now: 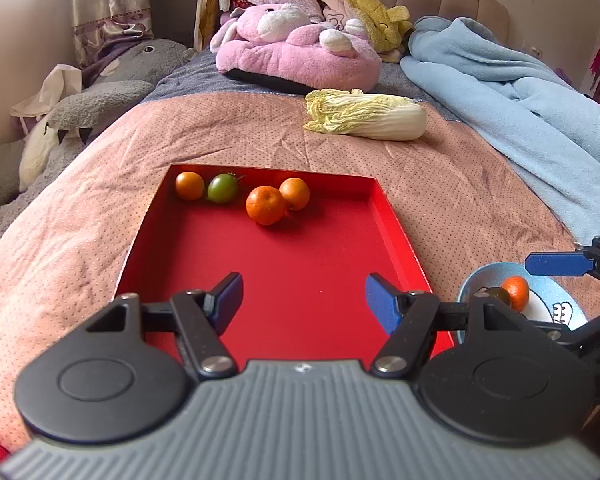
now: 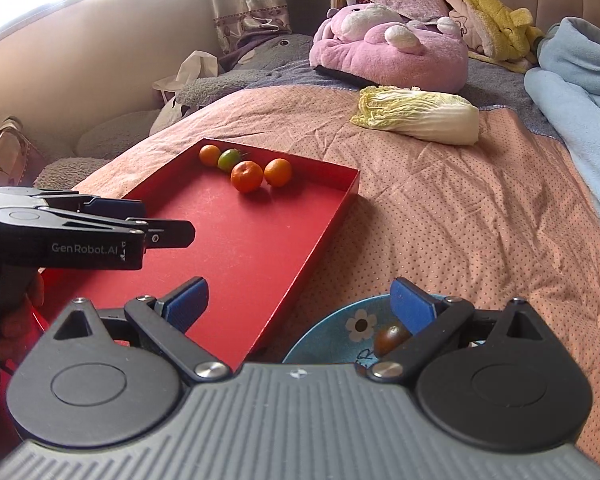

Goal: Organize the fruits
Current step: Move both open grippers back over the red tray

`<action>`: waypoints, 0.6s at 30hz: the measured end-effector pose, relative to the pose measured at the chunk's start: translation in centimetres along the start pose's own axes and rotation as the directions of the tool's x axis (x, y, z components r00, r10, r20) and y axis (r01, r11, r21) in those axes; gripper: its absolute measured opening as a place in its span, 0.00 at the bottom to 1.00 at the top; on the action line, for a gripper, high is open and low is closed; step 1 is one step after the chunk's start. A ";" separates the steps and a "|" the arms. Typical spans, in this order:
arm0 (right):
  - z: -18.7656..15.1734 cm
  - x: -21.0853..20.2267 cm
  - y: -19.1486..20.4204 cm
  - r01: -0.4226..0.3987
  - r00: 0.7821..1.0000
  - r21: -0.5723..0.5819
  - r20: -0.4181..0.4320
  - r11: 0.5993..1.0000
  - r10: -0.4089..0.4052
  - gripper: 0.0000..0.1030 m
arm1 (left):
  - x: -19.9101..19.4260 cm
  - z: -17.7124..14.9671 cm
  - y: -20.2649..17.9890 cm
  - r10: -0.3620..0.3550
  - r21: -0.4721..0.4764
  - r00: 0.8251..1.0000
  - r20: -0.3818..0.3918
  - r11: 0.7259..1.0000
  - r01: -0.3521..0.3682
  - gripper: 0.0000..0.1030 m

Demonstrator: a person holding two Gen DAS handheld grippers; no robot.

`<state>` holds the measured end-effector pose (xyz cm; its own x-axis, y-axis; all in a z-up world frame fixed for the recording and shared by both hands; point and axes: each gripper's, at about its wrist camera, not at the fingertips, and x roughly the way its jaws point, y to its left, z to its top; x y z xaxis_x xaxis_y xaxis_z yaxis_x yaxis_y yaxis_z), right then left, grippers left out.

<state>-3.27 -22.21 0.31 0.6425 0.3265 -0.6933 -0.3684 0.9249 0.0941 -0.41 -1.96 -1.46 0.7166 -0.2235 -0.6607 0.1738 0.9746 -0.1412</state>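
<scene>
Left wrist view shows our left tool (image 1: 304,300) hanging over the near end of the red tray (image 1: 396,224), fingers spread with nothing between them. At the tray's far end lie three orange fruits and one green one: a small orange (image 1: 189,186) in the corner, the green fruit (image 1: 222,188) touching it, then a larger mandarin (image 1: 265,205) pressed against another orange (image 1: 295,193).

Beside the tray on the bed sits a blue bowl (image 1: 474,276) holding one mandarin (image 1: 517,292) and a dark fruit (image 2: 392,338). Right wrist view puts our right tool (image 2: 300,306) above the bowl's rim, also spread and empty, one blue pad just over the dark fruit.

We judge the sorting is partly done: whether fruit goes tray to bowl or the reverse, we cannot tell from here. With both tools empty, we are between picks. If the bowl is the source, the right tool needs to drop lower and centre its pads around the dark fruit before squeezing; round fruit on a curved bowl may roll away. A napa cabbage (image 1: 366,115) lies farther up the bed, well apart.
</scene>
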 end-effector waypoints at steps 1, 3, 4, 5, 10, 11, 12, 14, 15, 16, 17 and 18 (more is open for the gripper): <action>0.1 0.4 0.2 -0.005 1.000 0.000 -0.001 1.000 0.005 0.96 | 0.5 0.3 0.4 0.009 -0.006 1.000 -0.010 1.000 -0.010 0.68; 0.4 1.2 0.5 -0.014 1.000 0.000 -0.001 1.000 0.014 0.96 | 1.2 0.7 0.9 0.014 -0.013 1.000 -0.013 1.000 -0.014 0.68; 0.6 1.6 0.6 -0.018 1.000 0.000 0.000 1.000 0.018 0.96 | 1.4 0.9 1.1 0.015 -0.013 1.000 -0.009 1.000 -0.015 0.68; 0.9 2.1 0.7 -0.023 1.000 -0.003 0.000 1.000 0.023 0.96 | 1.6 1.1 1.2 0.017 -0.012 1.000 -0.003 1.000 -0.017 0.68; 2.4 3.8 1.8 -0.038 0.999 -0.049 0.001 0.998 0.038 0.95 | 3.6 2.2 2.2 0.030 -0.010 1.000 0.002 1.000 -0.030 0.68; 2.6 4.1 1.9 -0.041 0.999 -0.057 0.001 0.998 0.041 0.95 | 4.1 2.4 2.4 0.027 -0.013 1.000 -0.002 1.000 -0.027 0.68; 2.7 4.4 2.0 -0.046 0.999 -0.063 -0.001 0.997 0.046 0.95 | 4.5 2.6 2.6 0.025 -0.015 1.000 -0.006 1.000 -0.025 0.68; 3.0 5.2 2.3 -0.052 0.999 -0.072 -0.013 0.996 0.051 0.95 | 5.3 2.8 2.7 0.020 -0.006 1.000 -0.014 1.000 -0.020 0.68; 3.0 5.6 2.4 -0.053 0.999 -0.074 -0.018 0.996 0.051 0.94 | 5.6 2.9 2.7 0.020 0.002 1.000 -0.017 1.000 -0.020 0.67; 3.0 5.9 2.5 -0.054 0.998 -0.076 -0.024 0.996 0.052 0.94 | 6.0 3.0 2.6 0.016 0.014 1.000 -0.020 1.000 -0.016 0.67; 3.0 6.3 2.6 -0.056 0.998 -0.075 -0.030 0.996 0.054 0.92 | 6.3 3.1 2.4 0.011 0.023 1.000 -0.021 1.000 -0.010 0.67; 3.0 6.6 2.5 -0.059 0.998 -0.073 -0.036 0.996 0.057 0.91 | 6.6 3.2 2.3 0.003 0.029 1.000 -0.022 1.000 -0.002 0.67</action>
<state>2.04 -17.13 -1.85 0.5959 0.3710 -0.7122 -0.4536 0.8874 0.0828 6.90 -1.27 -3.83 0.7022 -0.2202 -0.6771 0.1917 0.9743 -0.1180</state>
